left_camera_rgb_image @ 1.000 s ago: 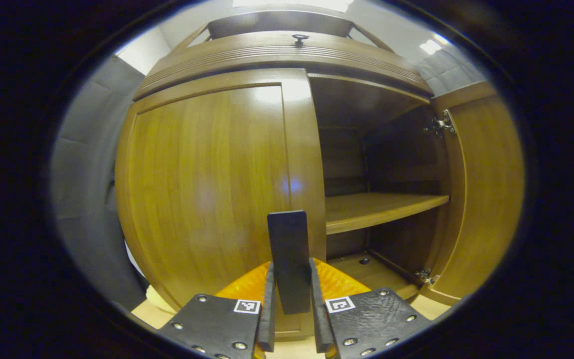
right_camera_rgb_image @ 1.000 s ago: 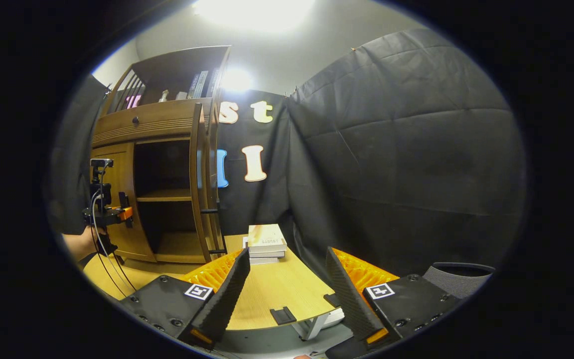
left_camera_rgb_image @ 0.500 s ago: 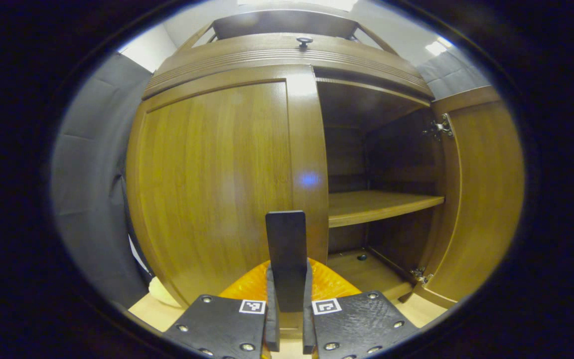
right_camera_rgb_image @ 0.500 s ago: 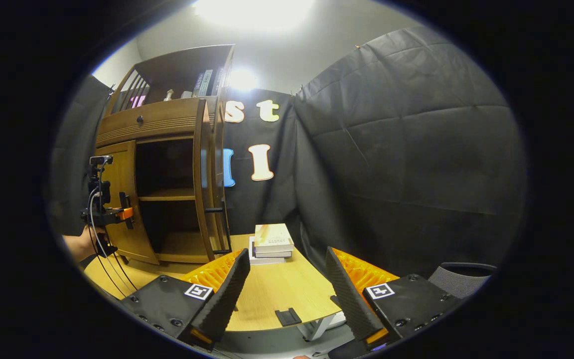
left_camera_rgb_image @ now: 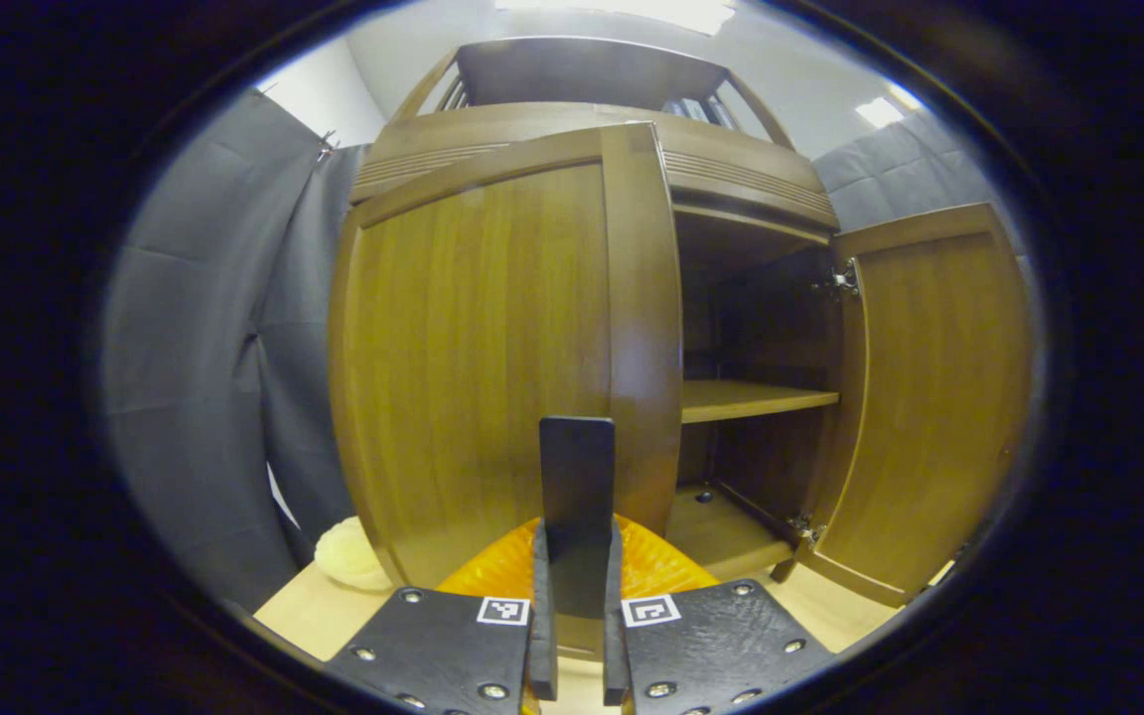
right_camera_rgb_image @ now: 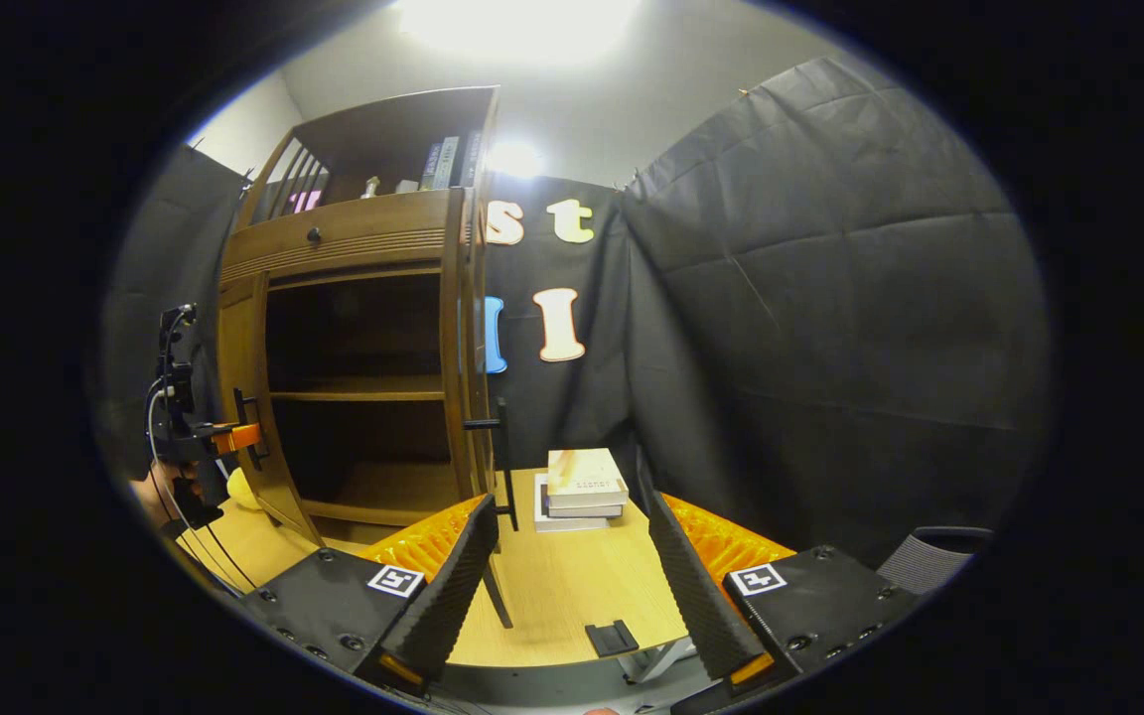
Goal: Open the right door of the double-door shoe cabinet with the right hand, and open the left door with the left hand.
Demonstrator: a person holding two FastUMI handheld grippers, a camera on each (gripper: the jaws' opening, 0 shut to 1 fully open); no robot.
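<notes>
Opening step: swinging the left door, a brown wooden panel (left_camera_rgb_image: 493, 367) at centre left of the left gripper view, outward by its flat black bar handle (left_camera_rgb_image: 577, 487); right door, a matching brown wooden panel (left_camera_rgb_image: 929, 397) at the right of that view, standing wide open already.
Left claw: black, orange-ribbed (left_camera_rgb_image: 573, 636), bottom centre of the left gripper view, both fingers pressed together on the black handle; seen too at the far left of the right gripper view (right_camera_rgb_image: 234, 437), with a hand (right_camera_rgb_image: 160, 497) behind it.
Right claw: black, orange-ribbed (right_camera_rgb_image: 572, 586), bottom centre of the right gripper view, fingers spread apart, gripping nothing, over the pale wooden worktop (right_camera_rgb_image: 552, 596).
Task's thing: tall brown wooden shoe cabinet (right_camera_rgb_image: 354, 248), upper left of the right gripper view, standing on the worktop.
Next move, by judgement: pulling on along the hinge arc, wrist turning with the door, grip kept firm on the handle, until the left door matches the right.
Count, doors: two, one open, one partly open.
Count, inner shelves: one (left_camera_rgb_image: 746, 397).
Count, claws: two.
Count, stacked books: apparently three (right_camera_rgb_image: 584, 487), lower centre of the right gripper view.
Count, pale yellow lumps: one (left_camera_rgb_image: 349, 556), lower left, nature unclear.
</notes>
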